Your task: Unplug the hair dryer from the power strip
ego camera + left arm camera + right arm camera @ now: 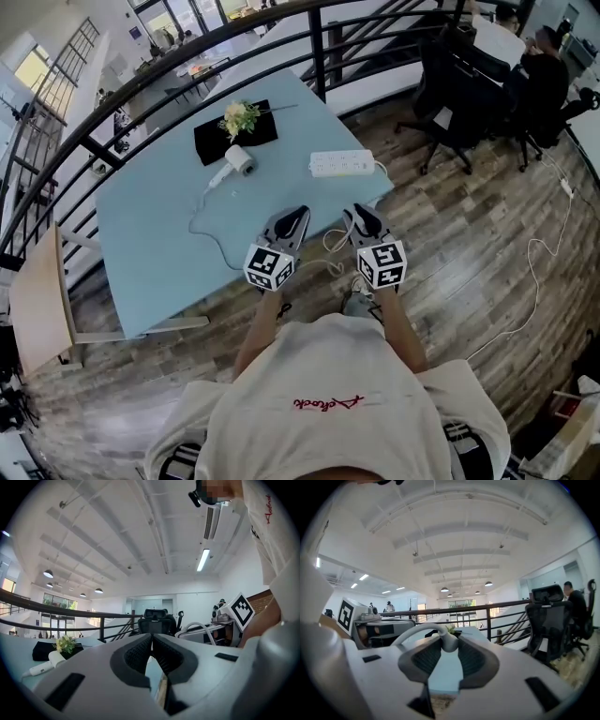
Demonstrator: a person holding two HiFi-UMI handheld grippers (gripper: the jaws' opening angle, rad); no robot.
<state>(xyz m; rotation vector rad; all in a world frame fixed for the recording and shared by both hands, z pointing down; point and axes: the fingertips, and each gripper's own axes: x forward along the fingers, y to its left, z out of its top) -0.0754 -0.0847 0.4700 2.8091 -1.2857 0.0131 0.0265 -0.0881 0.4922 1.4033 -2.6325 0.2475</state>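
Head view: flowers (240, 117) on black mat (211, 142), hair dryer (239, 161) beside.

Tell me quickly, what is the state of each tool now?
Left tool: closed, empty.
Right tool: closed on the plug.

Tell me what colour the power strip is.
White; the power strip shows best in the head view.

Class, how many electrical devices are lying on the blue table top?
2. The hair dryer lies beside the black mat, toward the far side. The power strip lies to its right in the head view. None seems hidden.
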